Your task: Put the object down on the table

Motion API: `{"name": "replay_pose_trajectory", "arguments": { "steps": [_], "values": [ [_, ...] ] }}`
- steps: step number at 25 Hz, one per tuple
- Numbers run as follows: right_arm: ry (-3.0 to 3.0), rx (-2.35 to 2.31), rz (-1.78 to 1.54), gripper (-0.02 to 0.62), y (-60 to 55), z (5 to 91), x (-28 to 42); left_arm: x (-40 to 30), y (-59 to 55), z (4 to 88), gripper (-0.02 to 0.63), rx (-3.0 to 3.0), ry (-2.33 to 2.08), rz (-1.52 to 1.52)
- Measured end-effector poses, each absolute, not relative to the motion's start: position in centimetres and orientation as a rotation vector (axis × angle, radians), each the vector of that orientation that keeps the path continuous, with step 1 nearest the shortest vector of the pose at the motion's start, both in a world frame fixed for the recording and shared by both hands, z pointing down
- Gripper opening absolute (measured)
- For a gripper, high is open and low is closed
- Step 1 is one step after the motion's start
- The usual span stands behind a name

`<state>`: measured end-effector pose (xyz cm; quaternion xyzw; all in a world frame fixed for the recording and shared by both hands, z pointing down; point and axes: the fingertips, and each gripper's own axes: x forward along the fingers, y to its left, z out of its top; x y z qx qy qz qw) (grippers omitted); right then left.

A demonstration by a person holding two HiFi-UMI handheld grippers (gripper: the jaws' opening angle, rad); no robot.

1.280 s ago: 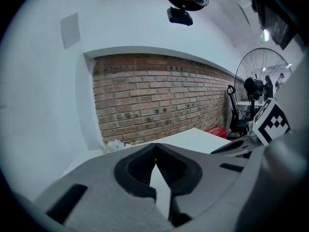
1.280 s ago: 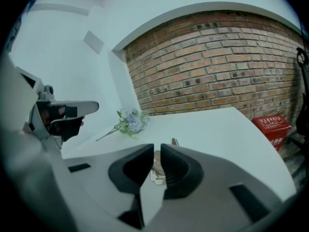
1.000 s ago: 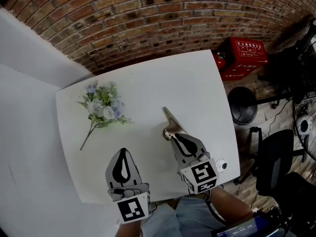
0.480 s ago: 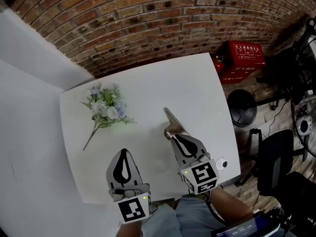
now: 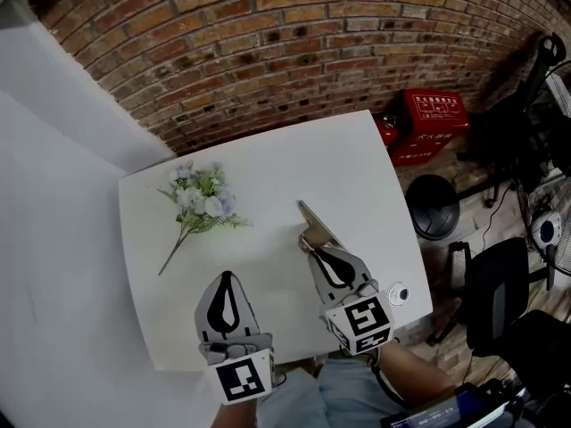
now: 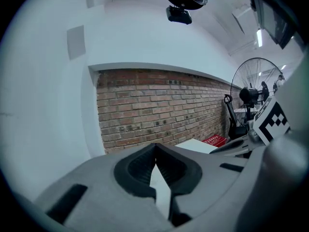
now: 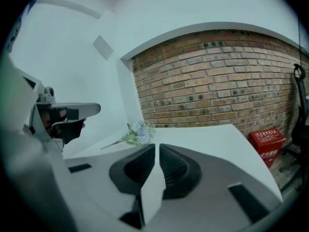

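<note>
On the white table [image 5: 357,163], a small bouquet of pale flowers [image 5: 202,201] lies at the back left; it also shows in the right gripper view, bouquet [image 7: 137,134]. My right gripper [image 5: 310,246] is over the table's middle, shut on a thin flat tan board [image 5: 318,225] that sticks out beyond its tips towards the wall. In the right gripper view the jaws of the right gripper [image 7: 157,148] stand almost together with a pale strip between them. My left gripper [image 5: 225,277] hovers near the front edge, shut, with nothing seen in it; the left gripper [image 6: 155,146] shows its tips meeting.
A brick wall [image 5: 268,52] runs behind the table. On the floor to the right are a red box [image 5: 434,114], a round black base [image 5: 437,205], a black office chair [image 5: 500,283] and a fan [image 5: 555,230]. A small round white item [image 5: 398,293] sits at the table's front right edge.
The head view has shifted, so the table and bouquet sit slightly lower and more to the right. Both grippers keep their places and states.
</note>
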<state>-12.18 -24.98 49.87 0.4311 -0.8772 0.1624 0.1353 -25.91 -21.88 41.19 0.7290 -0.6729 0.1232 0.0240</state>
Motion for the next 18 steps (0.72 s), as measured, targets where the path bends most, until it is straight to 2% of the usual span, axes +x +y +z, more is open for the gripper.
{"name": "replay_pose_trajectory", "arguments": {
  "steps": [9, 18],
  "values": [
    [-2.631, 1.334, 0.293, 0.006, -23.2, 42.5, -13.3, -26.9, -20.5, 34.2, 0.008, 2.416, -2.166, 0.233],
    [-2.706, 1.457, 0.079, 0.006, -21.4, 35.1, -12.8, -26.2, -18.7, 29.7, 0.008, 2.525, -2.13, 0.092]
  ]
}}
